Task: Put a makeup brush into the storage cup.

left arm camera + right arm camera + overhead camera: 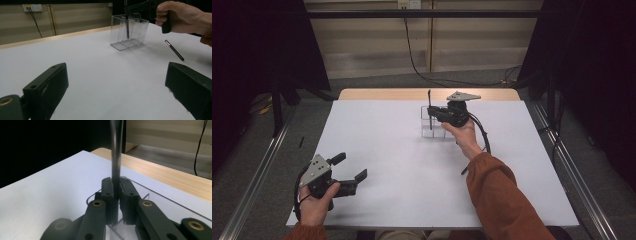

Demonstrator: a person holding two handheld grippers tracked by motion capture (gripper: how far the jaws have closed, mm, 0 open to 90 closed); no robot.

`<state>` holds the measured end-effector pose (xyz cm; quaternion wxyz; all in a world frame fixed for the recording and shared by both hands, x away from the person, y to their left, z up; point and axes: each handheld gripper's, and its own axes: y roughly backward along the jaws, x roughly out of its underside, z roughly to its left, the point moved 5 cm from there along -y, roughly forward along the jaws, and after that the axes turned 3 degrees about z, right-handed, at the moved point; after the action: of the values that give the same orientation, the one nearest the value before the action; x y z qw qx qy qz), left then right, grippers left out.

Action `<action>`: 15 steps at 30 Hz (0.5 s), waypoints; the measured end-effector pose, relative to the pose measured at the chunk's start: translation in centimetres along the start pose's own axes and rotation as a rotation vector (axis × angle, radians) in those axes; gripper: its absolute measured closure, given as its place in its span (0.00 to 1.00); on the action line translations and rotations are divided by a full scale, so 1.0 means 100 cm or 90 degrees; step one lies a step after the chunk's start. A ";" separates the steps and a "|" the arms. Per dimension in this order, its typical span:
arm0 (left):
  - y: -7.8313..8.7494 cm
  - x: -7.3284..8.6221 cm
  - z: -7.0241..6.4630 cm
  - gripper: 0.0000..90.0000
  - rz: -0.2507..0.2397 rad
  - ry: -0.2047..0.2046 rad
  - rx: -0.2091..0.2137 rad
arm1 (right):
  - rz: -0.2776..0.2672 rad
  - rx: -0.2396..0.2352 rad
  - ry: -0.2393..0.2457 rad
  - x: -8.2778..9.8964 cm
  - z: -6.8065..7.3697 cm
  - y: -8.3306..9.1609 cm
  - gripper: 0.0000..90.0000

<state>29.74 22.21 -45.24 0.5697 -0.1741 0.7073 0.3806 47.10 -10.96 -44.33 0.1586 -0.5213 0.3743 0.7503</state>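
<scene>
Over at the far middle of the white bench (377, 150), the right tool (434, 114) is clamped on a thin dark pen (429, 107), held upright with its lower end down inside a clear plastic organizer (432, 131). In the right gripper view the jaws press flat against the pen (116, 157) from both sides, directly above the organizer's rim (160, 195). In the left gripper view the pen's tip (127, 28) hangs within one of the organizer's (120, 35) compartments; whether it touches the bottom I cannot tell. A second pen (174, 50) lies flat on the bench just beside the organizer, under the right hand (185, 16). The left tool (349, 172) rests near the bench's front left corner, its jaws spread wide with nothing between them, well apart from the organizer. Bare white surface stretches between the two tools, and a wooden strip (427, 94) shows along the far edge.
</scene>
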 end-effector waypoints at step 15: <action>-0.002 0.001 -0.002 0.05 -0.003 0.004 0.009 | -0.025 0.010 -0.014 0.002 -0.001 0.009 0.39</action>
<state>29.69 21.97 -45.34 0.5694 -0.1730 0.7115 0.3737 46.48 -11.68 -44.16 0.1815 -0.5189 0.3682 0.7498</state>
